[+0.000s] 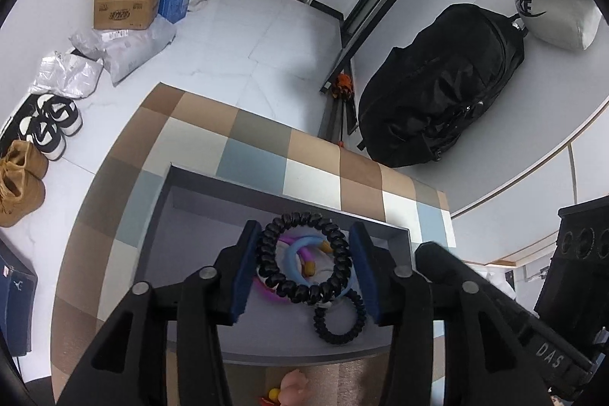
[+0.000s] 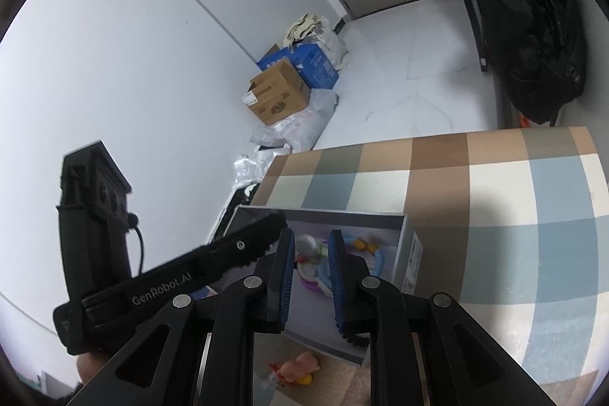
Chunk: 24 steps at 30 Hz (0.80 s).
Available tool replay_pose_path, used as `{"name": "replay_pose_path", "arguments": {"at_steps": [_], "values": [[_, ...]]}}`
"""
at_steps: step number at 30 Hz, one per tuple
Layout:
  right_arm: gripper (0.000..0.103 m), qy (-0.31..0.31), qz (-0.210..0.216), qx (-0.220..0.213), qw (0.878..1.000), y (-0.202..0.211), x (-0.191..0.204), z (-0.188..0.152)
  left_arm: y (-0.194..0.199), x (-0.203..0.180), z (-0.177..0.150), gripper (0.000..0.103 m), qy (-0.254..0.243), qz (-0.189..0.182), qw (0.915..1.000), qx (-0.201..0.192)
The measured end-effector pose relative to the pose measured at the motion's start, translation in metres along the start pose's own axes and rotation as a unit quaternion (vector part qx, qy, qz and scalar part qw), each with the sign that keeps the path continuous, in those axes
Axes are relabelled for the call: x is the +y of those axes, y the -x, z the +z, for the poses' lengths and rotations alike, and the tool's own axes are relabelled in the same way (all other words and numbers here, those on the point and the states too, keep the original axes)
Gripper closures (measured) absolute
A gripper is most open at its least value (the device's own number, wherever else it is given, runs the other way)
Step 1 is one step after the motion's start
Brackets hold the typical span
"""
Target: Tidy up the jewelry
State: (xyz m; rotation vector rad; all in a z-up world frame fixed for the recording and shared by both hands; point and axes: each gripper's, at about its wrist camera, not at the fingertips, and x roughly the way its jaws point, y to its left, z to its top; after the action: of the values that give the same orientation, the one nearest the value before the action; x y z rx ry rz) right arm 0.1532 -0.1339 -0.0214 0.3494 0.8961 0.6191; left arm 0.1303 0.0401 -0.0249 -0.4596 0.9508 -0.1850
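A grey open box stands on a checked tablecloth. My left gripper is shut on a black beaded bracelet, held by its sides over the box. In the box lie a blue ring, a purple ring and a smaller black coil band. In the right wrist view my right gripper hovers over the same box, jaws a little apart with nothing between them. Coloured rings show below it.
A pink toy lies on the cloth in front of the box, also in the right wrist view. The table edge drops to a white floor with cardboard boxes, shoes and a black backpack.
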Motion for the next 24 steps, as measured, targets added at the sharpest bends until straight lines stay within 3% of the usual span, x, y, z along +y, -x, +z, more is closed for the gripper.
{"name": "replay_pose_path", "arguments": {"at_steps": [4, 5, 8, 15, 24], "values": [[0.084, -0.004, 0.002, -0.015, 1.0, 0.008, -0.004, 0.002, 0.004, 0.004, 0.001, 0.029, 0.024, -0.029, 0.9993, -0.009], [0.083, -0.007, -0.002, -0.017, 1.0, 0.009, -0.005, 0.003, 0.005, 0.004, 0.001, 0.027, 0.026, -0.033, 0.999, -0.014], [0.077, -0.014, -0.009, -0.02, 1.0, 0.012, -0.009, 0.002, 0.001, 0.001, -0.001, 0.027, 0.02, -0.027, 0.9994, 0.0], [0.039, -0.026, -0.025, -0.014, 0.999, 0.013, -0.015, -0.001, 0.004, -0.002, -0.004, 0.027, -0.002, 0.008, 1.0, -0.003], [0.03, -0.018, -0.033, -0.006, 0.999, 0.013, -0.013, -0.006, 0.011, 0.002, -0.007, 0.027, -0.009, 0.022, 0.9997, -0.009]]}}
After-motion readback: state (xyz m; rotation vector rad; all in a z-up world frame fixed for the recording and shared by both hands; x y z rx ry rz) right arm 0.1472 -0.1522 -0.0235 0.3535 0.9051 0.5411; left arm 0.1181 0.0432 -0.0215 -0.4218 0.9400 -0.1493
